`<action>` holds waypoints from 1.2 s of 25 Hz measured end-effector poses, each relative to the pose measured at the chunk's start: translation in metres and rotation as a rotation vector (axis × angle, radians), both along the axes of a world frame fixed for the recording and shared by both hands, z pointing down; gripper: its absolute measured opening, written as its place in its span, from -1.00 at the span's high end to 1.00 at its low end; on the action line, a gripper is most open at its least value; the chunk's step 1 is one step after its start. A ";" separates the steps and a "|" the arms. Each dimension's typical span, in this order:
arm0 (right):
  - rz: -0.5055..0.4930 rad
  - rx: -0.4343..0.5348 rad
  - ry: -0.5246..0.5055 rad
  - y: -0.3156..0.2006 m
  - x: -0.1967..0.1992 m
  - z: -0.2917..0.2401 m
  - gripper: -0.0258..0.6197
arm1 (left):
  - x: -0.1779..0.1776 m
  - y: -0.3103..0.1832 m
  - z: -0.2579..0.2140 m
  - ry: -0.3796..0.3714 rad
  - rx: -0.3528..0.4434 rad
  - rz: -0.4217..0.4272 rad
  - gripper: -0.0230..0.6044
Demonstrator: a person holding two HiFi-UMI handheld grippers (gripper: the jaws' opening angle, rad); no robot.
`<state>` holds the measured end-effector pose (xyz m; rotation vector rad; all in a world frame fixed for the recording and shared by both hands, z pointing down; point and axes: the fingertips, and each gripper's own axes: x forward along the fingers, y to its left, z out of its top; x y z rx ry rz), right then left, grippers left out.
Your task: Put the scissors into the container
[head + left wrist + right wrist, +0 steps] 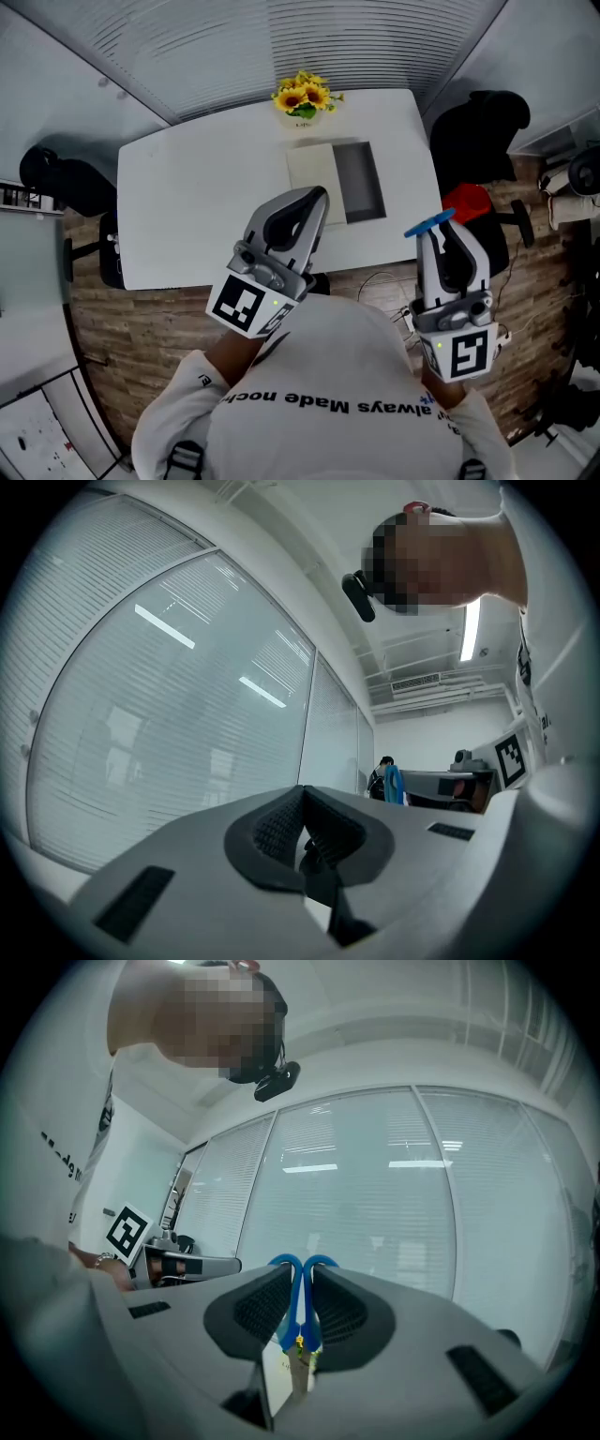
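Note:
Blue-handled scissors [429, 224] are clamped in my right gripper [435, 236], off the table's near right corner. In the right gripper view the blue handles [302, 1302] sit squeezed between the pads, and that gripper [302, 1274] points at a glass wall with blinds. The container [360, 180] is a grey open box on the white table [187, 206], with a beige flat piece [312, 171] beside it on the left. My left gripper [317, 199] hovers over the table's near edge, just short of the container. Its pads [281, 822] meet at the tips with nothing between them.
A pot of sunflowers [302, 96] stands at the table's far edge behind the container. Black chairs stand at the right [473, 122] and left [66, 178] of the table. A red object [467, 202] lies by the right chair. Cables run over the wooden floor [375, 281].

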<state>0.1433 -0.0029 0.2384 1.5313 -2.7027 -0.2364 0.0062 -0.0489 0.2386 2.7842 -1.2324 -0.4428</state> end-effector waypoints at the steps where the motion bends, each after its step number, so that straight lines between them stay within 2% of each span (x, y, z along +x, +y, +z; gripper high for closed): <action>1: 0.001 -0.001 0.002 -0.008 -0.002 0.000 0.67 | -0.002 -0.008 0.001 0.000 -0.001 0.003 0.86; 11: 0.031 -0.013 0.016 -0.060 -0.018 0.004 0.67 | -0.015 -0.061 0.008 0.013 -0.010 0.036 0.86; 20: 0.053 -0.019 0.016 -0.067 -0.015 0.006 0.67 | -0.011 -0.068 0.012 0.018 -0.024 0.058 0.86; 30: 0.013 -0.014 0.028 -0.061 -0.008 0.006 0.67 | -0.001 -0.057 0.008 0.024 -0.013 0.046 0.86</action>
